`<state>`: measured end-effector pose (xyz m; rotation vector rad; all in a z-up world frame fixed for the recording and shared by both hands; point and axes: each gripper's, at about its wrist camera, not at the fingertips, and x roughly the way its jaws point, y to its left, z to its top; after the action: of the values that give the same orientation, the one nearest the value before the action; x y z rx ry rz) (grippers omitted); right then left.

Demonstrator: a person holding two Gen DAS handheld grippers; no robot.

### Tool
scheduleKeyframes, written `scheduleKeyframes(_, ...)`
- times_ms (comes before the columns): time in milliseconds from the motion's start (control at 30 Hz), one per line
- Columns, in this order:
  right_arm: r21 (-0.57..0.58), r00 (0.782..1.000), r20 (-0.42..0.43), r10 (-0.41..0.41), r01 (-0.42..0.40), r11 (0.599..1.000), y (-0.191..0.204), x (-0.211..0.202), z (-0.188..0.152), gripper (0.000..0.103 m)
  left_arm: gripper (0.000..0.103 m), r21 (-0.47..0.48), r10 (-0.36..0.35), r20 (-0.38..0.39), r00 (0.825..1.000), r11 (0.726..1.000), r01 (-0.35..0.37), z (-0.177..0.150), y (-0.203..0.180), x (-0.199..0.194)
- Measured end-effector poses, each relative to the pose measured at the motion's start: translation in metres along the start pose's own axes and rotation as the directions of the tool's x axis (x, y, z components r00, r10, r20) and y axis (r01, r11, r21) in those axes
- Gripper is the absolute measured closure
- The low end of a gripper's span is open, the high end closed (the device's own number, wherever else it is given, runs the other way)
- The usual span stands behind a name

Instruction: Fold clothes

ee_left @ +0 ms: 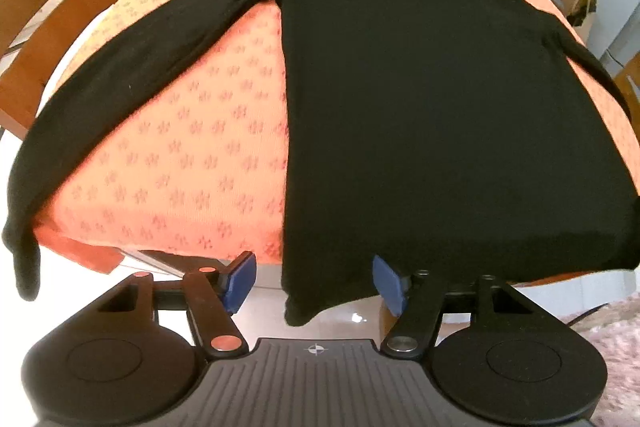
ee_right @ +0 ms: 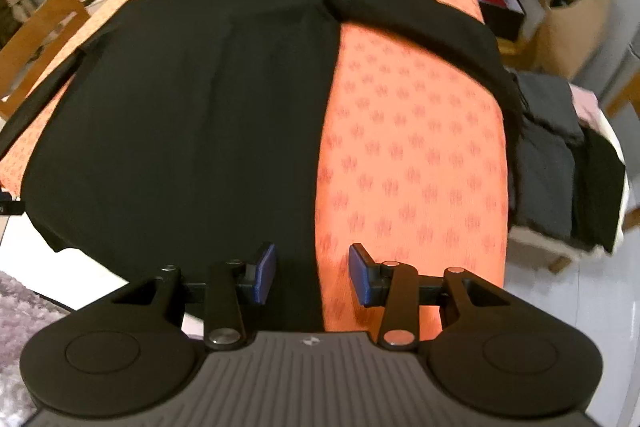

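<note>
On orange patterned tablecloth (ee_left: 192,131), black sweater (ee_left: 420,107) spread flat, wooden chair (ee_left: 52,7) beside, left gripper (ee_left: 314,281) and right gripper (ee_right: 312,275) fingers wide, empty

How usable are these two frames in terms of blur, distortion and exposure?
Left wrist view: sharp, strong fisheye bowing of the table edge, black sweater nearly detail-free. Right wrist view: softer, slight blur on the tablecloth pattern; the sweater shows faint fold lines.
</note>
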<state>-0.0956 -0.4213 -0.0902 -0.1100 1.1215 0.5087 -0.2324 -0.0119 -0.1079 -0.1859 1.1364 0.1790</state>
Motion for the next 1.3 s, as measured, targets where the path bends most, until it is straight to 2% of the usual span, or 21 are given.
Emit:
scheduleKeyframes(67, 0.003, 1.0, 0.001, -0.007, 0.007, 1.0, 0.003, -0.003, -0.002, 0.058, 0.038, 0.026, -0.007, -0.005, 1.0, 1.0, 0.007, -0.004, 0.002, 0.006)
scheduleKeyframes(133, 0.006, 1.0, 0.003, -0.013, 0.013, 1.0, 0.006, -0.007, -0.005, 0.058, 0.043, 0.049, -0.009, -0.019, 1.0, 0.999, 0.01, -0.006, 0.003, 0.013)
scheduleKeyframes(167, 0.008, 1.0, 0.003, -0.016, 0.016, 1.0, 0.007, -0.009, -0.006, 0.068, 0.044, 0.056, -0.012, -0.021, 1.0, 0.998, 0.014, -0.007, 0.004, 0.015)
scheduleKeyframes(200, 0.01, 1.0, 0.004, -0.02, 0.02, 1.0, 0.009, -0.01, -0.007, 0.075, 0.051, 0.057, -0.019, -0.023, 1.0, 0.998, 0.02, -0.008, 0.004, 0.017)
scheduleKeyframes(233, 0.011, 1.0, 0.004, -0.023, 0.023, 1.0, 0.01, -0.012, -0.008, 0.096, 0.071, 0.058, -0.026, -0.026, 0.999, 0.998, 0.028, -0.009, 0.005, 0.018)
scheduleKeyframes(267, 0.013, 1.0, 0.005, -0.026, 0.026, 1.0, 0.012, -0.014, -0.009, 0.098, 0.084, 0.058, -0.034, -0.028, 0.999, 0.998, 0.035, -0.01, 0.005, 0.02)
scheduleKeyframes(300, 0.014, 1.0, 0.006, -0.029, 0.029, 0.999, 0.013, -0.016, -0.011, 0.098, 0.091, 0.06, -0.038, -0.025, 0.999, 0.997, 0.039, -0.01, 0.006, 0.017)
scheduleKeyframes(333, 0.016, 0.999, 0.006, -0.033, 0.033, 0.999, 0.015, -0.017, -0.012, 0.099, 0.095, 0.062, -0.041, -0.02, 0.999, 0.997, 0.042, -0.011, 0.007, 0.012)
scheduleKeyframes(400, 0.019, 0.999, 0.007, -0.039, 0.039, 0.999, 0.018, -0.021, -0.014, 0.099, 0.097, 0.067, -0.047, -0.011, 0.999, 0.997, 0.047, -0.013, 0.009, 0.003)
scheduleKeyframes(567, 0.029, 0.999, 0.001, -0.041, 0.041, 0.999, 0.021, -0.02, -0.021, 0.099, 0.097, 0.08, -0.068, 0.006, 0.998, 0.995, 0.067, -0.02, 0.015, -0.021)
scheduleKeyframes(767, 0.042, 0.999, -0.015, -0.029, 0.03, 0.999, 0.021, -0.012, -0.03, 0.097, 0.094, 0.117, -0.068, -0.013, 0.998, 0.991, 0.07, -0.024, 0.013, -0.007)
scheduleKeyframes(833, 0.044, 0.999, -0.017, -0.028, 0.028, 0.999, 0.02, -0.011, -0.034, 0.095, 0.09, 0.131, -0.065, -0.006, 0.998, 0.989, 0.066, -0.023, 0.014, -0.008)
scheduleKeyframes(867, 0.042, 0.999, -0.015, -0.029, 0.029, 0.999, 0.019, -0.012, -0.037, 0.09, 0.089, 0.138, -0.062, 0.003, 0.998, 0.989, 0.061, -0.023, 0.015, -0.009)
scheduleKeyframes(1000, 0.054, 0.999, -0.024, -0.036, 0.037, 0.998, 0.012, -0.016, -0.052, 0.084, 0.073, 0.14, -0.064, 0.007, 0.998, 0.988, 0.063, -0.03, 0.021, -0.01)
scheduleKeyframes(1067, 0.056, 0.999, -0.03, -0.045, 0.046, 0.997, 0.01, -0.016, -0.061, 0.072, 0.068, 0.147, -0.065, 0.007, 0.998, 0.987, 0.063, -0.034, 0.023, -0.009)
scheduleKeyframes(1167, 0.044, 0.998, -0.043, -0.053, 0.054, 0.998, 0.009, -0.011, -0.071, 0.061, 0.062, 0.157, -0.065, 0.007, 0.998, 0.986, 0.063, -0.039, 0.026, -0.007)
scheduleKeyframes(1233, 0.034, 0.997, -0.051, -0.056, 0.058, 0.998, 0.009, -0.005, -0.075, 0.06, 0.053, 0.163, -0.065, 0.007, 0.998, 0.985, 0.063, -0.042, 0.028, -0.006)
scheduleKeyframes(1300, 0.023, 0.997, -0.06, -0.057, 0.058, 0.998, 0.008, 0.003, -0.078, 0.06, 0.051, 0.178, -0.066, 0.006, 0.998, 0.982, 0.064, -0.045, 0.029, -0.003)
